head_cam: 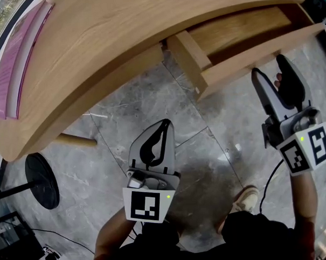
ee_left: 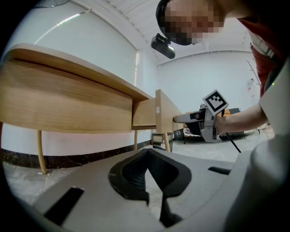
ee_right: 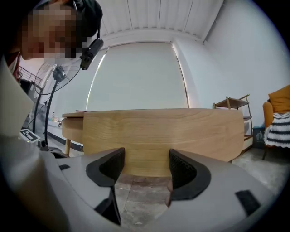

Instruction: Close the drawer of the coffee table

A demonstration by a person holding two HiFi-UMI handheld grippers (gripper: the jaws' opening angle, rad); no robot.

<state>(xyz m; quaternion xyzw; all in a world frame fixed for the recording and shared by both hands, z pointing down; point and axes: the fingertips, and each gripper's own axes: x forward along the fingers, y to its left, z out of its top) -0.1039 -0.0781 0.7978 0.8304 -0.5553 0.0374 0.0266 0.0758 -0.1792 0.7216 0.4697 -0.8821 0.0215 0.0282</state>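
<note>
The light wood coffee table (head_cam: 95,59) curves across the top of the head view. Its drawer (head_cam: 239,29) stands pulled out at the upper right. My right gripper (head_cam: 269,68) is open, with nothing between its fingers. It points level at the drawer front (head_cam: 257,60), with its tips close to the panel. The right gripper view shows that front (ee_right: 158,136) wide between and beyond the open jaws (ee_right: 146,158). My left gripper (head_cam: 165,124) hangs over the floor below the table, shut on nothing. From the left gripper view (ee_left: 148,156), the drawer (ee_left: 165,111) juts out sideways, with the right gripper (ee_left: 181,118) at it.
A pink book (head_cam: 19,57) lies on the tabletop at the left. A black round fan base (head_cam: 42,180) and a table leg (head_cam: 77,139) stand on the grey stone floor. The person's shoe (head_cam: 247,198) is below the drawer. A chair with a striped blanket (ee_right: 278,122) stands far right.
</note>
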